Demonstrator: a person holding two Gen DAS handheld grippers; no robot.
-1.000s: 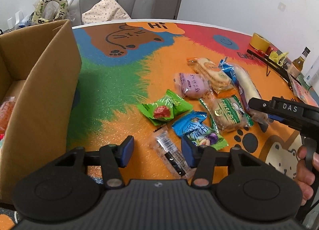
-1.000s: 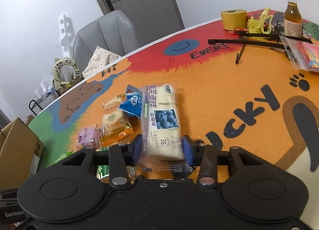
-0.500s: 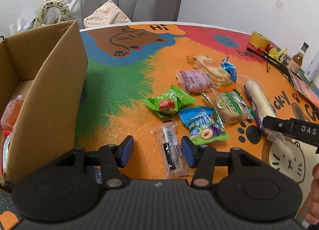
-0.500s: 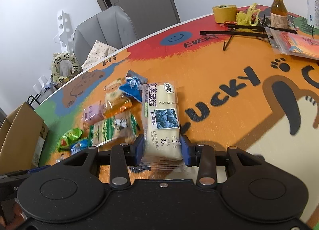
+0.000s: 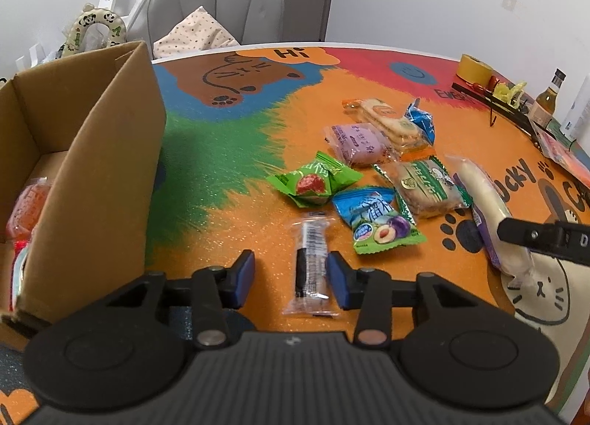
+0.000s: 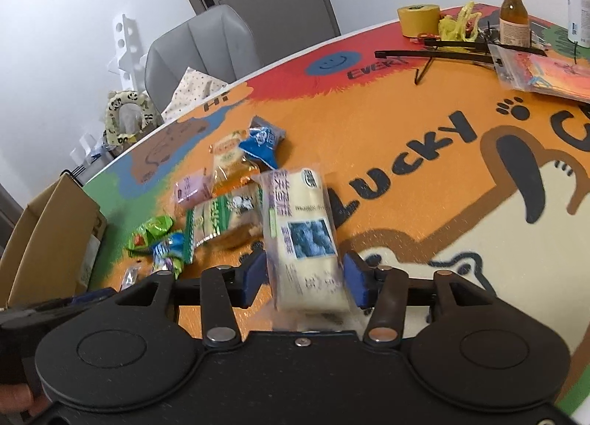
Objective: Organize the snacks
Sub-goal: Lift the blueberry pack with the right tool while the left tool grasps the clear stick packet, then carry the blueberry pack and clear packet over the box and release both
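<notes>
A clear packet with a black stick lies on the colourful table between the pads of my left gripper. Its jaws are closing, and the left pad is still apart from the packet. My right gripper straddles the long white cake packet with a blueberry picture, which also shows at the right in the left wrist view. Its jaws are opening, with small gaps on both sides of the packet. A cardboard box stands open at the left. Several more snack packets lie mid-table.
An orange-red packet lies inside the box. At the table's far right are a yellow tape roll, a bottle, a black hanger and a clear plastic bag. A grey chair stands behind the table.
My right gripper pulled the cake packet away from the other snacks, then its jaws widened off it. My left gripper's jaws have narrowed around the clear packet.
</notes>
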